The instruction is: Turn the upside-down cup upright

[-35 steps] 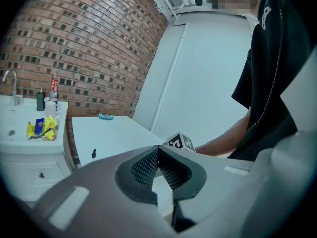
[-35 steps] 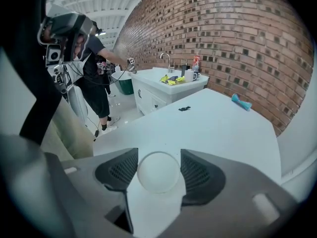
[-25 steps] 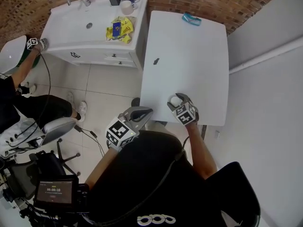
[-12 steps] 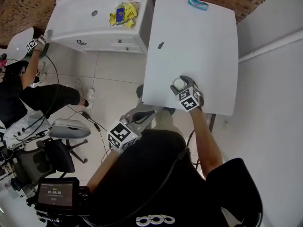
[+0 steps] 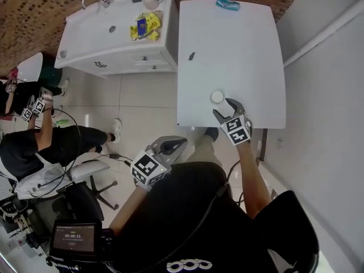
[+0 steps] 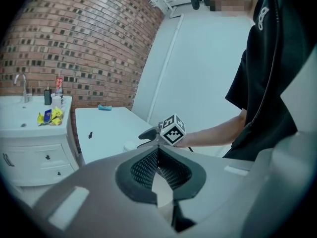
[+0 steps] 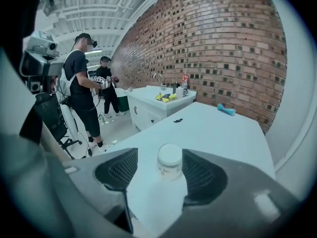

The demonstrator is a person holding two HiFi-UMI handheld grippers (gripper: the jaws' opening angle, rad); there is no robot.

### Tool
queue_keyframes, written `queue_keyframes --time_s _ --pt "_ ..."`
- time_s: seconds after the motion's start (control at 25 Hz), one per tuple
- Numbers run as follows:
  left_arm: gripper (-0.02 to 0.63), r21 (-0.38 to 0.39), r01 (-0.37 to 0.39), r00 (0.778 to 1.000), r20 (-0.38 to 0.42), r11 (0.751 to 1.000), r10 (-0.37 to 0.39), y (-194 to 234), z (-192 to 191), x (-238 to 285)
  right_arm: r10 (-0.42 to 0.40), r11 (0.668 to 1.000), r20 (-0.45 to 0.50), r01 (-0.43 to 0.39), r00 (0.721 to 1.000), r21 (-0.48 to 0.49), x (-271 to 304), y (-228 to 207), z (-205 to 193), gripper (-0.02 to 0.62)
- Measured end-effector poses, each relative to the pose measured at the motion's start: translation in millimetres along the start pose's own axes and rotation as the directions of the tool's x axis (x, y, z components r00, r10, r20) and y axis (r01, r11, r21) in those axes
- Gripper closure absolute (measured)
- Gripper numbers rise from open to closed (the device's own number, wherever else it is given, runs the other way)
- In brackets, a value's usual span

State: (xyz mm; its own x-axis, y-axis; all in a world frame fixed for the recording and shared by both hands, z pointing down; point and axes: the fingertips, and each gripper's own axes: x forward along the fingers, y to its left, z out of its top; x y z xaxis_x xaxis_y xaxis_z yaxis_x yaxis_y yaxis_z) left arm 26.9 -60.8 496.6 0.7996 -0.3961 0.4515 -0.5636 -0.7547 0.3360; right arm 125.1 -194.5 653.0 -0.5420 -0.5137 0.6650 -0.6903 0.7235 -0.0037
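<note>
A small white cup (image 5: pixel 216 96) stands near the front edge of the white table (image 5: pixel 244 50). In the right gripper view the cup (image 7: pixel 170 161) shows a flat closed top, so it is upside down. My right gripper (image 5: pixel 226 108) is open just behind the cup. The cup sits at the mouth of the right gripper (image 7: pixel 163 177) with space on both sides and touches neither pad. My left gripper (image 5: pixel 172 147) hangs off the table over the floor, its jaws together and holding nothing. From the left gripper view the cup (image 6: pixel 130 146) shows small beside the right gripper (image 6: pixel 147 134).
A blue object (image 5: pixel 227 4) lies at the table's far end, a small dark item (image 5: pixel 191 56) near its left edge. A white sink cabinet (image 5: pixel 108 38) with a yellow packet (image 5: pixel 143 27) stands to the left. People (image 5: pixel 40 144) and an office chair (image 5: pixel 85 175) are on the floor at left. A wall runs along the right.
My right gripper has drawn back a little, so the cup now stands at its jaw tips rather than deep between the jaws. The head view has shifted. The left gripper stays low.
</note>
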Motion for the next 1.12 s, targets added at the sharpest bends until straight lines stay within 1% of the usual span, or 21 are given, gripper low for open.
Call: queue_keyframes --time_s 0.12,0.24,0.32,0.44,0.56,0.64,0.76,0.8,0.88,0.96,1.0,1.12 --pt "0.591 0.018 0.003 1.0 0.008 1.0 -0.003 -7 -15 -21 -0.017 1.0 0.008 0.017 1.0 -0.008 -18 32 -9 0.334" --pt "0.591 0.029 0.004 0.999 0.053 1.0 -0.005 -16 -34 -47 -0.04 0.999 0.021 0.04 0.999 -0.007 -35 67 -19 0.336" --pt "0.591 0.029 0.011 0.997 0.074 1.0 -0.013 -24 -48 -73 -0.069 0.998 0.04 0.069 0.997 0.016 -49 89 -15 0.339" --pt "0.591 0.021 0.023 0.994 0.107 1.0 -0.025 -41 -75 -122 -0.128 0.99 0.089 0.122 0.988 0.074 -77 131 1 0.367" --pt "0.591 -0.008 0.037 0.988 0.153 0.999 -0.035 -55 -109 -169 -0.162 0.981 0.142 0.145 0.977 0.125 -99 190 12 0.422" --pt "0.591 -0.026 0.046 0.984 0.172 0.999 -0.041 -64 -131 -197 -0.153 0.982 0.147 0.134 0.977 0.129 -109 240 13 0.453" --pt "0.591 -0.027 0.062 0.98 0.189 0.998 -0.056 -85 -160 -233 -0.091 0.99 0.152 0.073 0.984 0.117 -124 324 9 0.518" --pt "0.591 -0.02 0.069 0.979 0.194 0.997 -0.064 -94 -166 -240 -0.069 0.993 0.158 0.053 0.985 0.102 -132 347 6 0.541" --pt "0.591 -0.005 0.079 0.975 0.208 0.997 -0.077 -115 -174 -245 -0.038 0.999 0.183 0.032 0.982 0.033 -156 382 4 0.603" --pt "0.591 0.013 0.076 0.973 0.219 0.997 -0.077 -131 -177 -248 -0.016 0.999 0.221 0.025 0.975 -0.039 -179 408 8 0.603" --pt "0.591 0.021 0.072 0.972 0.224 0.997 -0.075 -137 -177 -250 -0.009 0.998 0.24 0.024 0.971 -0.059 -187 418 12 0.603" --pt "0.591 0.037 0.064 0.968 0.24 0.997 -0.071 -153 -176 -250 0.016 0.997 0.294 0.007 0.956 -0.077 -210 438 20 0.603"
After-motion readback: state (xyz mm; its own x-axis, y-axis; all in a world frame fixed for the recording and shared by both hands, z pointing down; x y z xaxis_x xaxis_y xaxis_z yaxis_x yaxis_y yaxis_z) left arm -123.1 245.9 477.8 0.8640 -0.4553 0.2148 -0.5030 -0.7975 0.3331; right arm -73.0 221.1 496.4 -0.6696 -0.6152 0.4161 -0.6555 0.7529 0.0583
